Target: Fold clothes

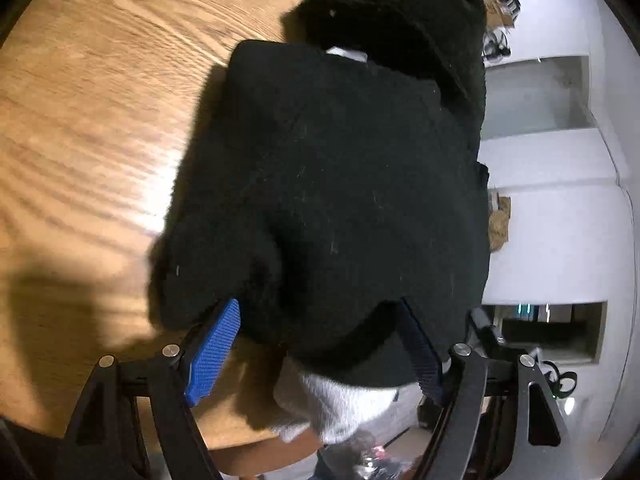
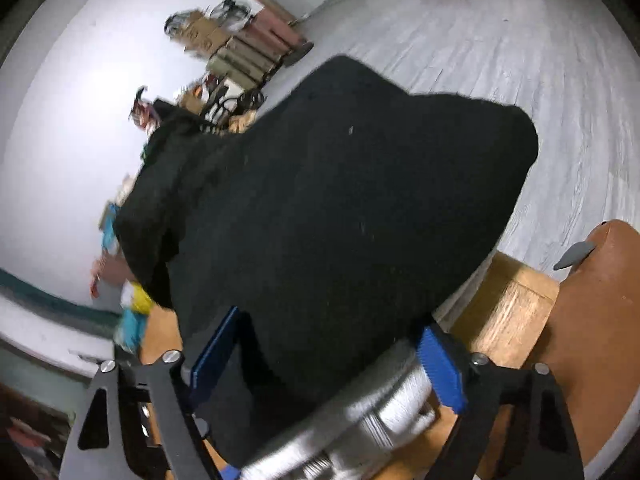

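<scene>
A black fleece garment with a white ribbed hem fills the left wrist view, lying partly on the wooden table. My left gripper has its blue-padded fingers spread wide with a thick bunch of the garment between them. In the right wrist view the same black garment hangs over the gripper, its white hem low in the frame. My right gripper also has its fingers wide apart around bunched cloth. Whether either one pinches the cloth is hidden.
The table's edge and a brown chair back show at right in the right wrist view. Beyond lie grey plank floor, stacked boxes and white walls.
</scene>
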The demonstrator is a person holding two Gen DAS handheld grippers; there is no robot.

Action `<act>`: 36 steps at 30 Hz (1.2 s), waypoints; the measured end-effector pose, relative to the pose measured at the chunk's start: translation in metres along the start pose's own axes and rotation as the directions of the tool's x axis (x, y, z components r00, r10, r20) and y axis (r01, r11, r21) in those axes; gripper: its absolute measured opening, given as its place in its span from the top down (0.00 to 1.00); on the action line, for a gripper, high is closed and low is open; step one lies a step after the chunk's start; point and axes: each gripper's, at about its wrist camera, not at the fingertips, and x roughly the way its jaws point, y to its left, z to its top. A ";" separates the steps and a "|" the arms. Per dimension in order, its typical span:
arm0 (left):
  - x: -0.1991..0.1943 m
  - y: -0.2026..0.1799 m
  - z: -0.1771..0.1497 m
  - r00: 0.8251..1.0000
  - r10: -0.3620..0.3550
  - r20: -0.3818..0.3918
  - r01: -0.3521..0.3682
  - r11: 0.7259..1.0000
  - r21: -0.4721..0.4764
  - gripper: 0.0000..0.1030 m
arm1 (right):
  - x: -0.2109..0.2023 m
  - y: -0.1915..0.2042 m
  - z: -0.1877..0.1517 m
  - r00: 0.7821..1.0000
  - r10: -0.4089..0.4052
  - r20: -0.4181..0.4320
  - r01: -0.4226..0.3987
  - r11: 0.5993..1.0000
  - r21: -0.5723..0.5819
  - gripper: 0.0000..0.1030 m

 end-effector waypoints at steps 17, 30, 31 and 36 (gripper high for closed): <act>-0.081 -0.083 -0.028 0.948 -0.107 0.300 -0.021 0.919 0.395 0.88 | -0.047 0.048 0.023 0.988 -0.023 0.156 0.064 0.962 -0.267 0.82; -0.041 0.000 -0.060 0.999 0.013 0.051 -0.029 0.950 0.311 0.82 | -0.038 -0.034 -0.013 0.988 -0.157 0.017 0.157 0.971 -0.181 0.37; -0.046 -0.005 -0.060 0.998 0.028 0.054 -0.045 0.941 0.336 0.82 | -0.045 -0.037 -0.011 0.984 -0.176 0.037 0.179 0.968 -0.177 0.33; -0.084 -0.032 -0.075 0.998 -0.003 -0.065 0.033 0.887 0.460 0.82 | -0.095 -0.024 0.007 0.957 -0.213 0.197 0.251 0.948 -0.194 0.27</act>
